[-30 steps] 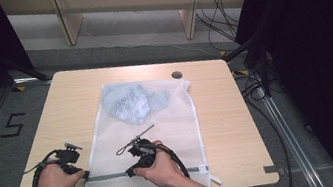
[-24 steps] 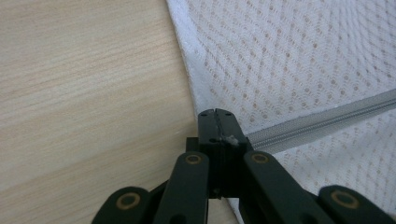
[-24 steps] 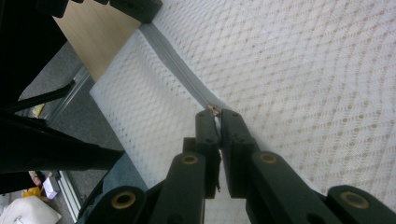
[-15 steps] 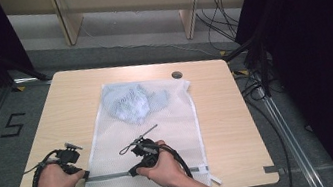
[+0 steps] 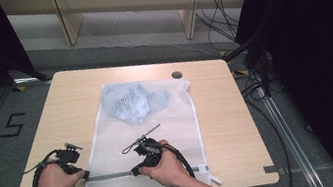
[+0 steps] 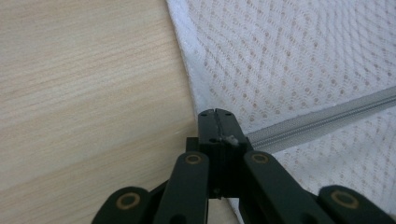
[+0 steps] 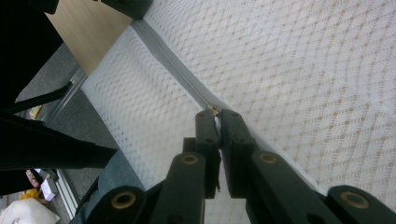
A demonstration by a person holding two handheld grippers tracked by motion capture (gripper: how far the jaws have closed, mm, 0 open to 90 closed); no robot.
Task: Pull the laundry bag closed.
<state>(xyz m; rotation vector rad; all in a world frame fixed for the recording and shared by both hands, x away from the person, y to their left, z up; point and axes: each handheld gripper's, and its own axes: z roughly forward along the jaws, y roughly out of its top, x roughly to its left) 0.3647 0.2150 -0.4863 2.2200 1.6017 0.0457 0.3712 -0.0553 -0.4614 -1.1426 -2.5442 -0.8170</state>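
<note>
mesh bag (image 5: 161, 140) on table (image 5: 70, 108) — garment (image 5: 131, 103) inside, far end

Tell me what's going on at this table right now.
A person is working the grey zipper of a white mesh laundry bag lying flat on the wooden table. The left gripper pinches the bag's edge at the zipper's end; the right gripper is shut on the zipper pull. Bluish clothing sits inside.

The mesh bag (image 5: 161, 140) is white with a fine diamond weave, crossed by a grey zipper (image 5: 111, 175). Pale blue cloth (image 5: 130, 101) shows through it. The tabletop (image 5: 70, 103) is light wood grain; both grippers' fingers (image 6: 208, 128) are black.
</note>
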